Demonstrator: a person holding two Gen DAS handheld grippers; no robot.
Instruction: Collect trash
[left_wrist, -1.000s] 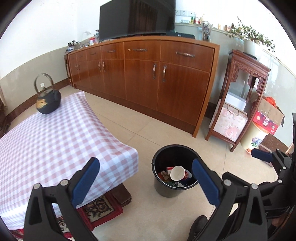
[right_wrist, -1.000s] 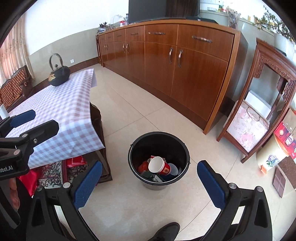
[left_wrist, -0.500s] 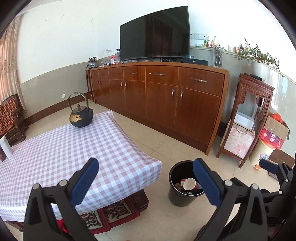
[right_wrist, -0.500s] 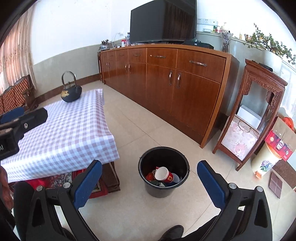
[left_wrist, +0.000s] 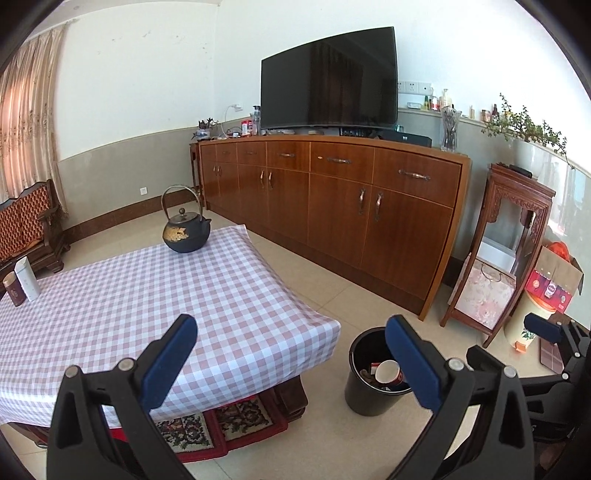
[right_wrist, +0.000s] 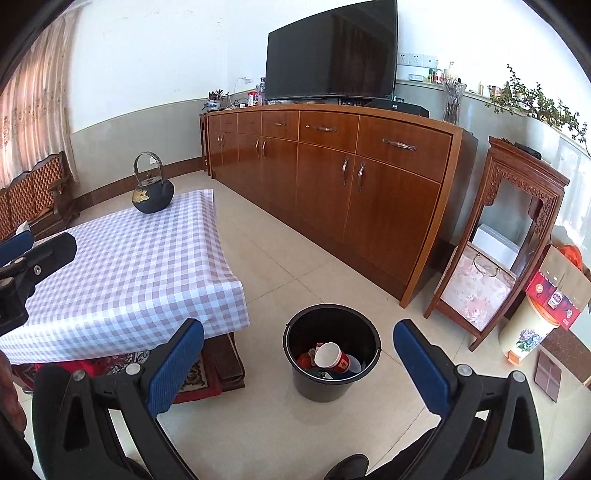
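- Trash bucket (right_wrist: 331, 352) – black, on tile floor (right_wrist: 280, 266) just beside table corner (right_wrist: 236, 295); red-white cup (right_wrist: 331, 359) + scraps inside.
- Left gripper (left_wrist: 291, 354) & right gripper (right_wrist: 298, 360): fingers wide apart, nothing held.
- Bare floor btw table and sideboard (right_wrist: 351, 177).
- Checked cloth (left_wrist: 147, 295) – kettle (left_wrist: 184, 232) at far end.

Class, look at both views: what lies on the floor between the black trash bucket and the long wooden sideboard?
Nothing: bare tiled floor separates the bucket from the sideboard, clearest in the right wrist view.

Bright daylight, seemingly window-lit; fisheye-warped edges.
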